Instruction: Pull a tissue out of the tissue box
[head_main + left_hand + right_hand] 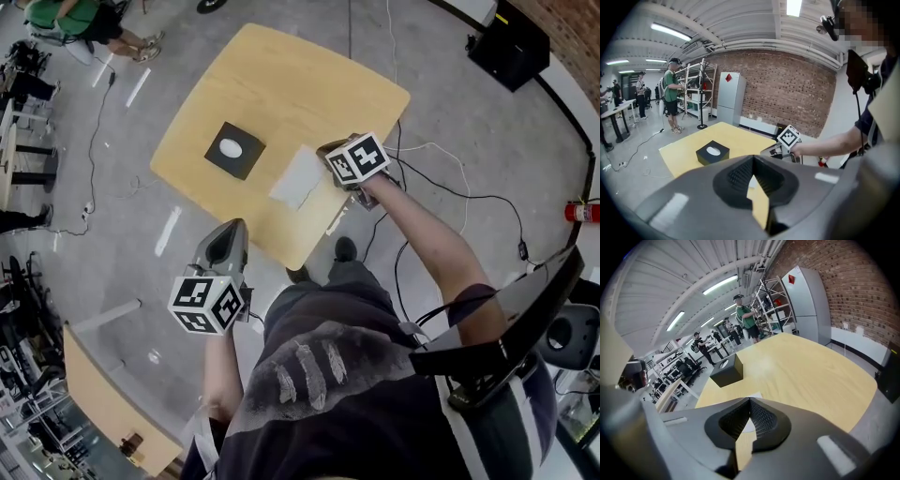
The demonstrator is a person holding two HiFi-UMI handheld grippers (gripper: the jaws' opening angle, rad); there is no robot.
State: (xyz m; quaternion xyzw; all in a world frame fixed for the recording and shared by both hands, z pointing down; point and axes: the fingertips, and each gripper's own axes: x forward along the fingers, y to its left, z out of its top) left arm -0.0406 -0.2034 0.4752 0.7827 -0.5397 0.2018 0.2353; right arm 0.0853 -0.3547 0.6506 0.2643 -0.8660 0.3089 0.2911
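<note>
Box (234, 150) sits mid-table (309, 84), white tuft showing in its slot. One tissue (298, 176) lies flat on the table, well clear of the box, just ahead of the right gripper (749, 401).
Right gripper: jaws together, nothing seen clamped.
Left gripper (752, 159): jaws together, empty, held off the table's near edge.
Judgement: pull looks done, tissue out and set down.
Next: back both grippers away. A repeat pull would need the jaws apart and lined up over the tuft, with the light box steadied.
</note>
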